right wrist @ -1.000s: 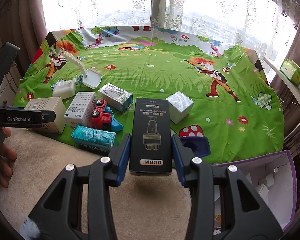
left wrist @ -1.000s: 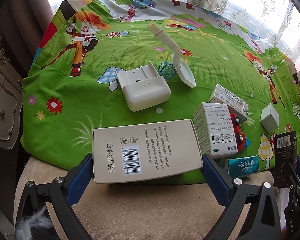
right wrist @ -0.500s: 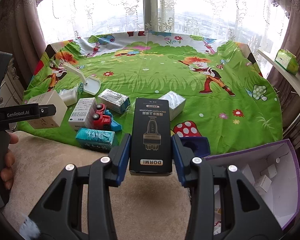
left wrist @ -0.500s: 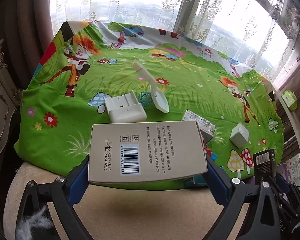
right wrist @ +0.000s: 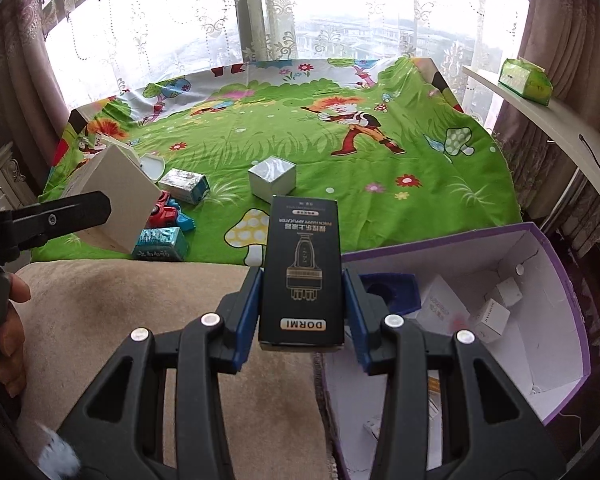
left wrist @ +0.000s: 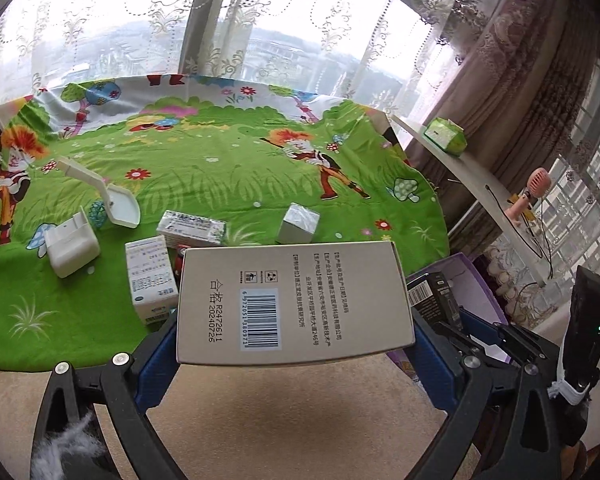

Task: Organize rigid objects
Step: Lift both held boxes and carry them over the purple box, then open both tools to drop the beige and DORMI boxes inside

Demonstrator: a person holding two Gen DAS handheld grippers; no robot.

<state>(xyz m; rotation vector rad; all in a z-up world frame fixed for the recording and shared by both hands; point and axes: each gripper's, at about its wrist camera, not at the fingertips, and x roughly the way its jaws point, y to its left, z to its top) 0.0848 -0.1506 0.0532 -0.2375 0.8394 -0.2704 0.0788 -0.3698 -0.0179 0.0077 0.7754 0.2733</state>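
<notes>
Right now I have my left tongs (left wrist: pixel 294 326) clamped on the 2 short ends of a wide beige box (left wrist: pixel 294 300), its barcode face turned up toward the camera. My right tongs (right wrist: pixel 302 312) are gripping a tall black box (right wrist: pixel 303 268) marked DORMI, blue pads pressed flat on both its long sides.

Just to the right of the right tongs, and below them, sits an open purple-edged bin (right wrist: pixel 556 360) with a few small white cartons and a blue insert lying inside. From the left tongs that bin (left wrist: pixel 468 280) shows only as a purple corner behind the right tongs and their black box (left wrist: pixel 434 294).

Ahead of both tongs lies the green cartoon cloth (right wrist: pixel 340 152). Straight ahead of the right tongs on it stands a silver cube box (right wrist: pixel 272 178). To the left of them are a teal carton (right wrist: pixel 160 242) at the cloth's near edge, a red and blue toy car (right wrist: pixel 168 212) just behind it, and a white and teal carton (right wrist: pixel 184 184) farther back.

Ahead-left of the left tongs I see a white printed carton (left wrist: pixel 150 280) standing upright, a white charger-like block (left wrist: pixel 70 248) beyond it, and a white scoop (left wrist: pixel 112 200) farther still.

A hand (right wrist: pixel 10 332) holds the left tongs' grip at the left edge of the right view.
</notes>
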